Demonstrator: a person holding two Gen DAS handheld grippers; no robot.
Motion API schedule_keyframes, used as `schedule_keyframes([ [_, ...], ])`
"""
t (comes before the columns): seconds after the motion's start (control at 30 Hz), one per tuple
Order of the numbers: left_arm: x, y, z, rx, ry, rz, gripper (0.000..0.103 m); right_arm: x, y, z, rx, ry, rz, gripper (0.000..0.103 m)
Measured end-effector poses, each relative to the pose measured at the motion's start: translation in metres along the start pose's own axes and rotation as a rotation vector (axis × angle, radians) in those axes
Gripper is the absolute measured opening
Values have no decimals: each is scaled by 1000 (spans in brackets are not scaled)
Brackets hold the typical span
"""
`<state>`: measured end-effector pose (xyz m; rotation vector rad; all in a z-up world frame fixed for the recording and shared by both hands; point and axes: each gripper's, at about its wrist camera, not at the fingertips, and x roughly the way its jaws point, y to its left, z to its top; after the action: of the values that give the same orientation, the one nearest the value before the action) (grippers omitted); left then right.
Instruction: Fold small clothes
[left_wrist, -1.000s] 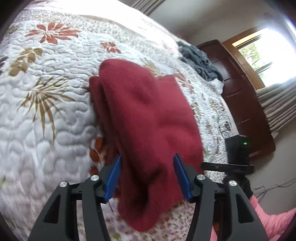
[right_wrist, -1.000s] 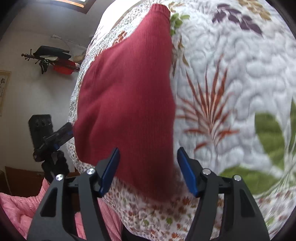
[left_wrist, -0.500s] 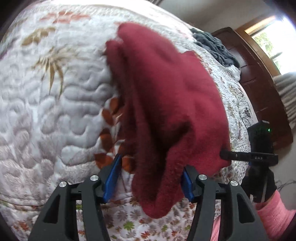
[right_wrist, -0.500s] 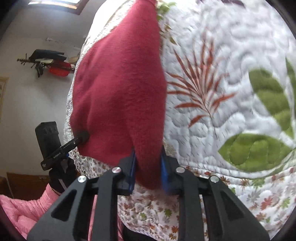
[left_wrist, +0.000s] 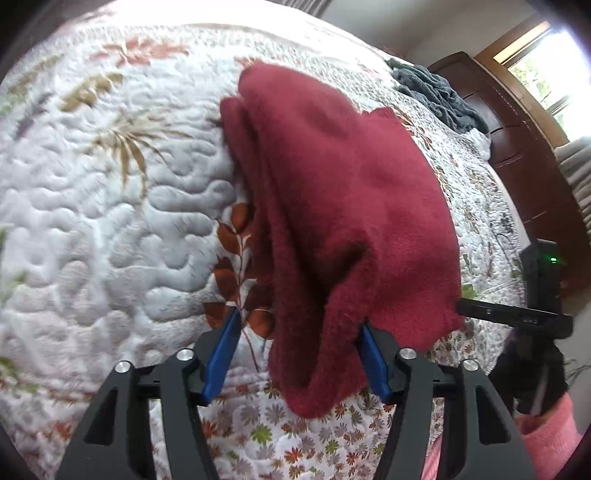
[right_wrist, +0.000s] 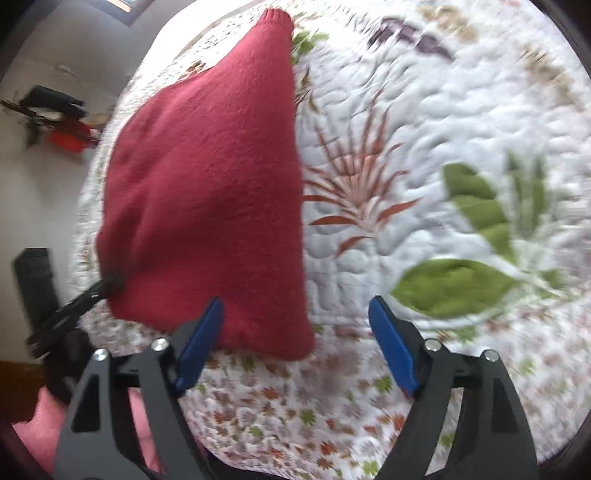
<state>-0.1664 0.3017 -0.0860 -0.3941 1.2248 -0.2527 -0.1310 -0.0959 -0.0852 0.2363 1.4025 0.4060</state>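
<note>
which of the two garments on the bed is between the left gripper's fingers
The red knit garment, its near corner between the open left gripper. The grey garment lies crumpled at the bed's far edge.

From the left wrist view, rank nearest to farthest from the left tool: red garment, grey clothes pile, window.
1. Red garment: between the open fingers of the left tool.
2. Grey clothes pile: far bed edge, upper right.
3. Window: beyond the dresser, top right.

Fuzzy, matt knit on that dark red garment (left_wrist: 343, 206), almost fleecy at the hem. Under it the quilt (left_wrist: 110, 229) is stitched cotton, puffy and dull, with printed leaves. The left gripper (left_wrist: 299, 354) shows matt black plastic, blue pads, shiny metal screws; same on the right gripper (right_wrist: 295, 343). Glossy dark wood on the dresser (left_wrist: 517, 147).
</note>
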Motion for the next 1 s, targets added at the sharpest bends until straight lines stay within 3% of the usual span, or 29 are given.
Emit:
schedule_keyframes([
  [0.17,-19,-10,-6,-4,-21,62,74,-25,15,-12,-14,-51,-114,90],
  [0.37,-48,-23,-10,-3,-64,126,84,-48,42,-21,-89,-73,-229,90],
  [0.63,-81,-43,-13,8,-103,171,86,-72,83,-29,-126,-113,-242,94],
  [1.0,-111,-65,-23,32,-144,225,88,-105,109,-41,-163,-172,-281,96],
])
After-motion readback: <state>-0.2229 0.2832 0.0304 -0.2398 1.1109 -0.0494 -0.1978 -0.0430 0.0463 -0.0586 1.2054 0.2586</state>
